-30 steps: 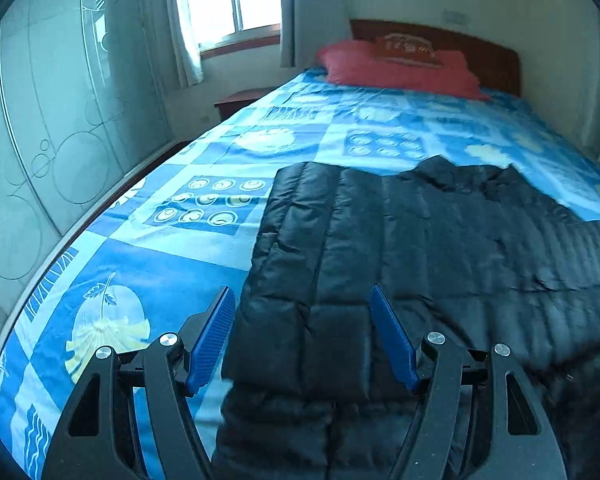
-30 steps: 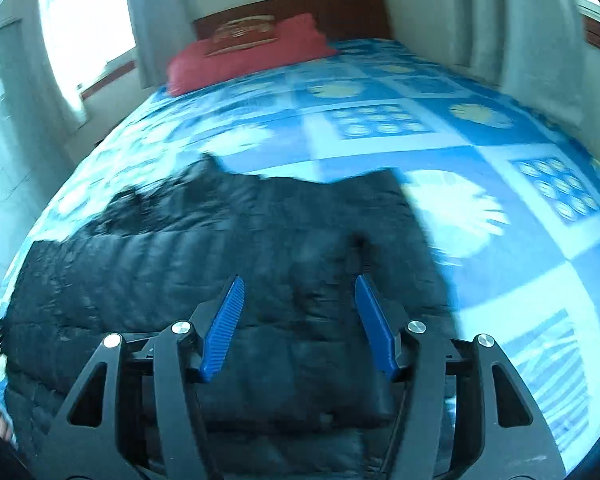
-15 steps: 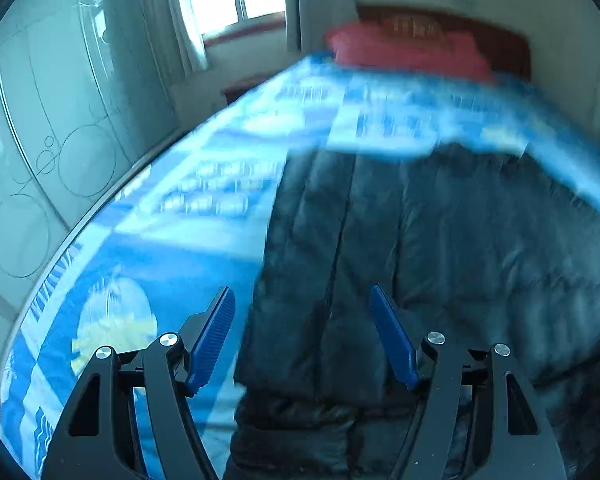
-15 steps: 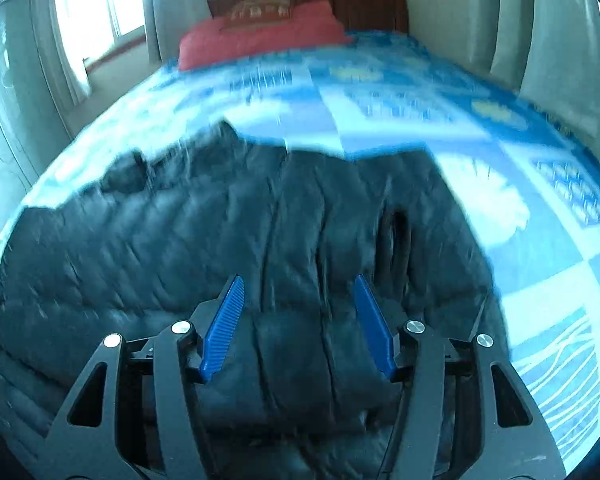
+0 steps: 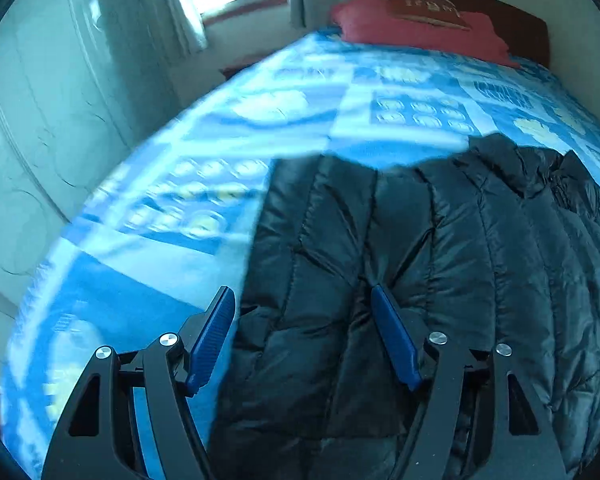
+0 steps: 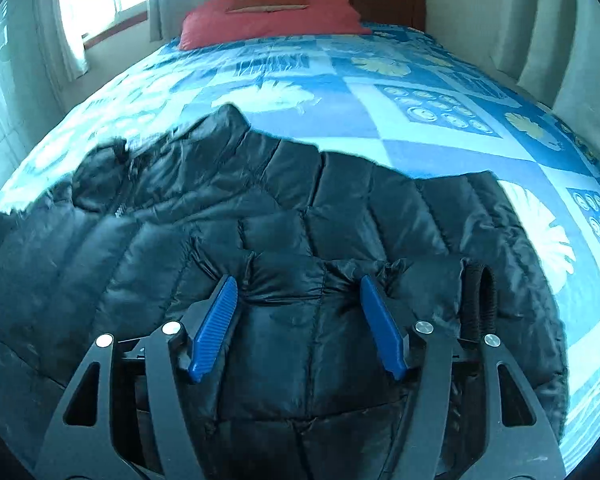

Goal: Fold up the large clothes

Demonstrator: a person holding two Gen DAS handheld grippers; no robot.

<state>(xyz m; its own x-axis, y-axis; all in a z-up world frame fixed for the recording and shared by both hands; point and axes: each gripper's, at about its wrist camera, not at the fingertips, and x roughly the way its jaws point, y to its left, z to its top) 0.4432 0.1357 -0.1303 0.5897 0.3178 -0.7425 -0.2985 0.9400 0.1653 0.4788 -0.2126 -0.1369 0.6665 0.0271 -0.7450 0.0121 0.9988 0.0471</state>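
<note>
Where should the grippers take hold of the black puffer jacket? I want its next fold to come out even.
Probably the near edge of the black puffer jacket, approached from the bed's foot end: it lies flat, collar farthest away. The left gripper and right gripper already straddle that edge, open.

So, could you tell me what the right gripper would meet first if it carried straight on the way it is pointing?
Most likely the black puffer jacket: the right gripper points down at its quilted panels, jaws open with nothing between them. The blue bedspread lies beyond. Depth is hard to judge here.
</note>
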